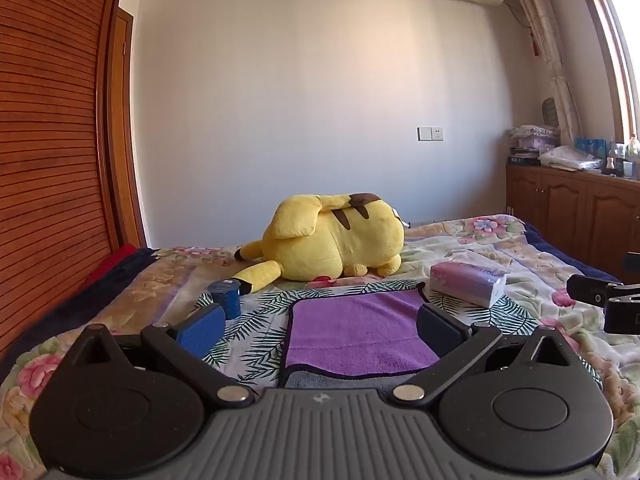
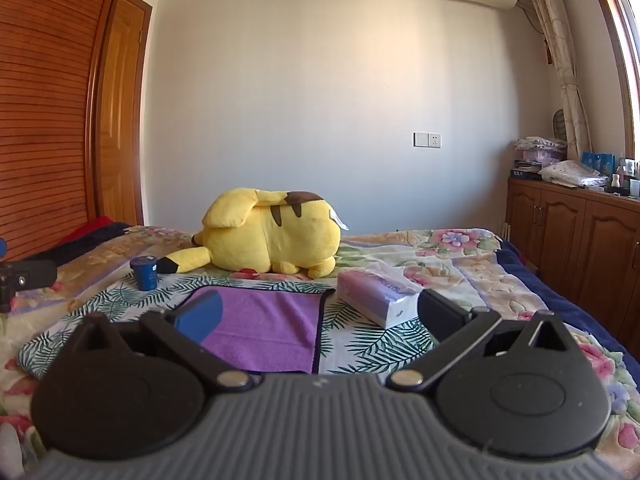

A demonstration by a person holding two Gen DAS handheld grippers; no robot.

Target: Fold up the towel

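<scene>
A purple towel with a dark trim lies flat on a leaf-patterned cloth on the bed; a grey underside shows at its near edge. My left gripper is open and empty, hovering just above the towel's near part, its fingers spread on either side of it. In the right wrist view the towel lies left of centre. My right gripper is open and empty above the towel's right edge, with its left finger over the towel.
A yellow plush toy lies behind the towel. A blue cup stands at the towel's far left. A pink tissue pack lies at its far right. Wooden cabinets stand right of the floral bed; a wardrobe on the left.
</scene>
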